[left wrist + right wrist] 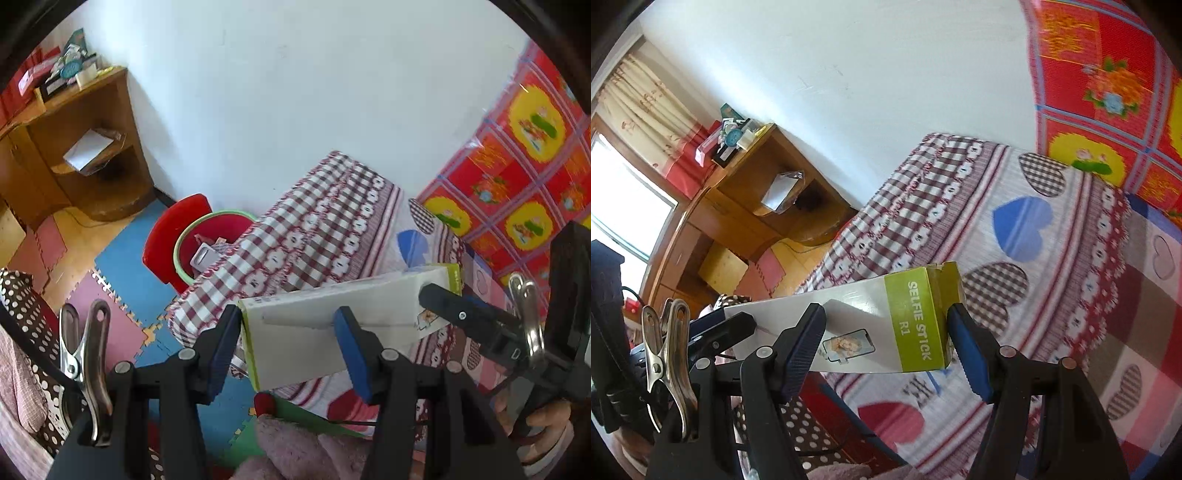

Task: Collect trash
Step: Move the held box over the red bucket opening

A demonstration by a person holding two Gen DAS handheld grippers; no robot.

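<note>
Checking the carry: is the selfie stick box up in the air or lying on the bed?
In the air: box is clamped by both grippers, bed behind it.

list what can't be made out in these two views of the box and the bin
- Bin contents: left wrist view, the bed covers most of it.
- Bin: not in the right wrist view.
- Box far end: right wrist view, behind the other gripper.
- Small print on the box: both views, too small.
- Floor under the box: hidden by the left gripper and right gripper.

Each gripper (pixel 290 354) (pixel 886 354) has black plastic arms, silver screws, ribbed blue pads and a steel clip.
</note>
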